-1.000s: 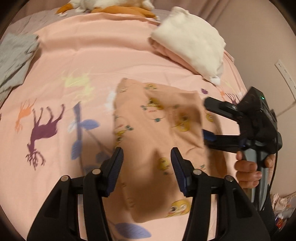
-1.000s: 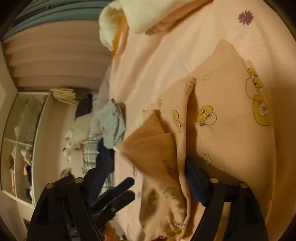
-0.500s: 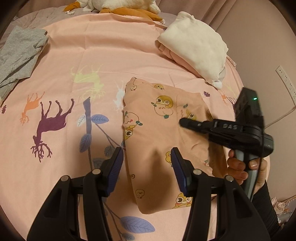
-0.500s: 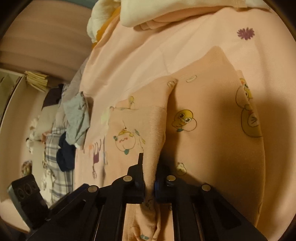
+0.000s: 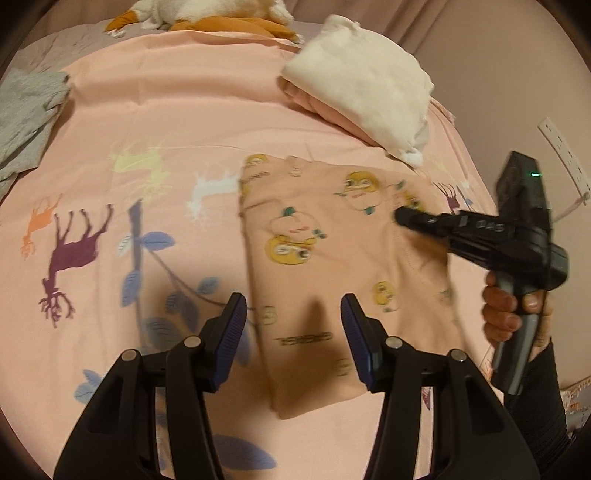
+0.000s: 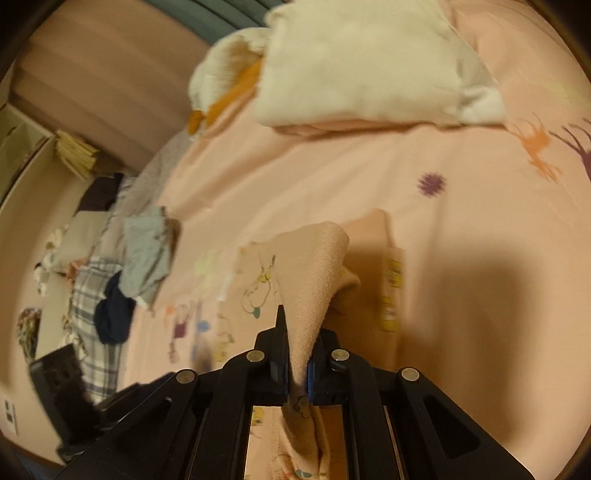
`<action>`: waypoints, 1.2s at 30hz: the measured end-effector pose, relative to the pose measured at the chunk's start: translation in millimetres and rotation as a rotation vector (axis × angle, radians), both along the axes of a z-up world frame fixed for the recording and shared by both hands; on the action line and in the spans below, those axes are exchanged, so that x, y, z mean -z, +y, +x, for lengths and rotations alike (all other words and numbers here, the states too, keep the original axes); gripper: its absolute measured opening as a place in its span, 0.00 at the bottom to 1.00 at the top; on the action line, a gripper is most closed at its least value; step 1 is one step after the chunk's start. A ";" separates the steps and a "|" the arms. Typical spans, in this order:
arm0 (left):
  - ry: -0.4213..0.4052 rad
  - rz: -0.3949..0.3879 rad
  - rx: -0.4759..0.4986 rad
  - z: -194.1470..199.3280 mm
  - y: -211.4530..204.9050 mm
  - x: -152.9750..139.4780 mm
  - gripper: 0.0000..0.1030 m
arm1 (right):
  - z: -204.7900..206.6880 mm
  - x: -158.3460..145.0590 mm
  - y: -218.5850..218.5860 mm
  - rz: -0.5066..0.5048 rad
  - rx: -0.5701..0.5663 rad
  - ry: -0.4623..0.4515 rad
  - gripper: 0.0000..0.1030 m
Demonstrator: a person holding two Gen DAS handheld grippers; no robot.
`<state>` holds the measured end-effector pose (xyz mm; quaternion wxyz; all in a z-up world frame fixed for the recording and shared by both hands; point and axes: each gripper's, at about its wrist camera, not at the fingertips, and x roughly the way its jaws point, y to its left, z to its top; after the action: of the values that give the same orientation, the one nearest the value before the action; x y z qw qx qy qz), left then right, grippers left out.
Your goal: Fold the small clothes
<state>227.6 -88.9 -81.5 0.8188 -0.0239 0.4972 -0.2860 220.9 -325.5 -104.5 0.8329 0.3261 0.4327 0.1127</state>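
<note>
A small peach garment (image 5: 332, 266) printed with yellow cartoon chicks lies partly folded on the pink bedsheet (image 5: 177, 110). My left gripper (image 5: 293, 325) hovers open above its near end, with nothing between the fingers. At the right of the left wrist view, a hand holds my right gripper (image 5: 402, 216) over the garment's right side. In the right wrist view that gripper (image 6: 297, 363) is shut on a fold of the peach garment (image 6: 314, 266), which rises in a peak off the sheet.
A folded white and pink stack (image 5: 365, 81) lies at the far right of the bed. A grey garment (image 5: 22, 114) sits at the left edge, and an orange and white plush toy (image 5: 207, 18) at the far end. Beside the bed lie piled clothes (image 6: 103, 288).
My right gripper shut on a fold of the peach garment, rolled and lifted it. The left gripper stayed open and drifted slightly over the garment.
</note>
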 end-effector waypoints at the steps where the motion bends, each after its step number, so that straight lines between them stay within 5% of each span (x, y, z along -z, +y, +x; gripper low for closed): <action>1: -0.002 0.001 0.011 -1.6 -5.5 0.9 0.51 | 0.6 5.1 -1.5 -0.001 0.003 0.015 0.08; 11: 0.011 0.030 0.118 -13.6 -41.5 27.9 0.40 | 10.6 11.8 -16.0 0.078 0.043 -0.018 0.08; 26: 0.044 -0.006 0.097 -10.2 -38.7 32.0 0.40 | 15.6 -16.8 -43.4 -0.161 0.204 -0.071 0.08; 29: 0.045 -0.014 0.091 -11.0 -35.8 30.4 0.40 | -6.5 -29.5 -30.7 -0.111 0.096 -0.123 0.08; 36: 0.019 -0.023 0.058 -19.9 -20.1 26.9 0.39 | -71.4 -36.7 36.2 -0.174 -0.169 -0.169 0.08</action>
<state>207.7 -109.0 -108.4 0.8051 -0.0213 0.5021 -0.3151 149.5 -289.2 -67.8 0.8790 0.2046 0.3949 0.1716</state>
